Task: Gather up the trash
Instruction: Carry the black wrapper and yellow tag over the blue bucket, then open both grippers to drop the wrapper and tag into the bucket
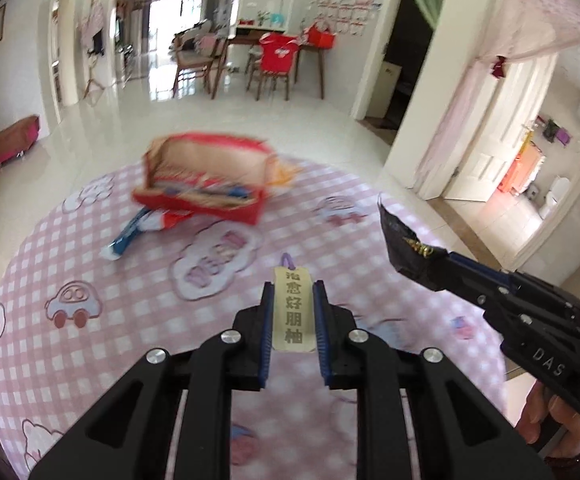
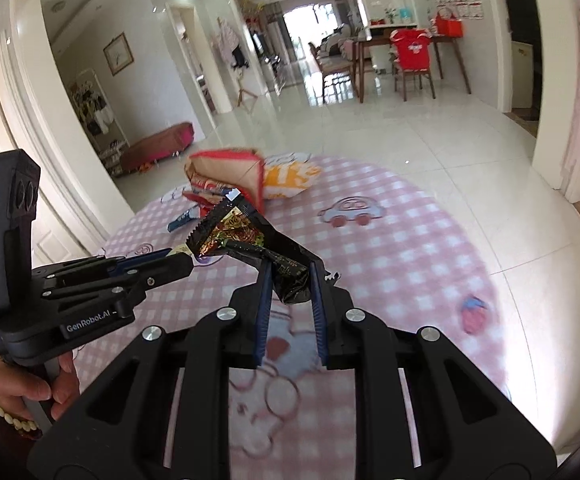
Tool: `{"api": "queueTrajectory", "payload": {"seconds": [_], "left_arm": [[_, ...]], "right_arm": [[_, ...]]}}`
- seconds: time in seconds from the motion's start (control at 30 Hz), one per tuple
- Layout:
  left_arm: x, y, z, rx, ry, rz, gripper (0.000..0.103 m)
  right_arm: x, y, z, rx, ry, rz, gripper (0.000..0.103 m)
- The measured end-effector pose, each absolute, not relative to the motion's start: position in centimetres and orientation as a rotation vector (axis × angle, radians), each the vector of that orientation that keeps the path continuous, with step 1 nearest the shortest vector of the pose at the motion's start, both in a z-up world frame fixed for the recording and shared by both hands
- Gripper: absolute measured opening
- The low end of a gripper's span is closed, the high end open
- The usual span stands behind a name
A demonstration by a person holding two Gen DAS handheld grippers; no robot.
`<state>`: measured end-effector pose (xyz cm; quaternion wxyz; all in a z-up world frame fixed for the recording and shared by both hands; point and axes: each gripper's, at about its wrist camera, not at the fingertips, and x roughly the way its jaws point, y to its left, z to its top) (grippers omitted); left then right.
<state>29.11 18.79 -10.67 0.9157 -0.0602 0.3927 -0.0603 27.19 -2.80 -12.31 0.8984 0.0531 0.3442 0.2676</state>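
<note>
Both grippers loaded, held above the pink checked mat (image 1: 90,240). Left gripper (image 1: 291,312), bottom centre of its own view, is clamped on a tan tag with gold characters (image 1: 293,312), purple loop at the far end. Right gripper (image 2: 288,288), bottom centre of its view, is pinching a crumpled black foil wrapper (image 2: 246,240); most of the foil sticks out past the fingertips, toward frame centre. Farther out on the mat, mid-frame: red paper bag (image 1: 206,176), open mouth tipped toward the cameras, looks like the drop target. A blue-white wrapper (image 1: 138,228) lies at its near edge, not yet picked. Risks: the foil is held by one end only, so it could slip or snag on the bag rim; the bag is light and tilted, so a nudge could tip it or spill it. Only the right view shows the yellow-orange snack bag (image 2: 290,178) behind the red one; the left view shows just a sliver. Left view is motion-blurred; bag contents unreadable.
</note>
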Motion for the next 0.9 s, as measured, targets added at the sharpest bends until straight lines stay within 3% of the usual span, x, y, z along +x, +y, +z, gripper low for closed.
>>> {"api": "queueTrajectory", "payload": {"seconds": [0.4,0.83,0.9], "left_arm": [[28.3,3.9,-8.3,-0.022,0.786,-0.346,0.018],[30.3,-9.8,-12.1,0.064,0.876,-0.546,0.018],[30.6,-11.0,-12.8,0.081,0.892,-0.548,0.018]], "right_arm": [[21.8,-17.9,-11.2,0.256,0.629,0.356,0.019],[19.4,-30.2,-15.5,0.416,0.657,0.153,0.019],[19.5,-30.8,-15.9,0.443,0.648,0.157,0.023]]}}
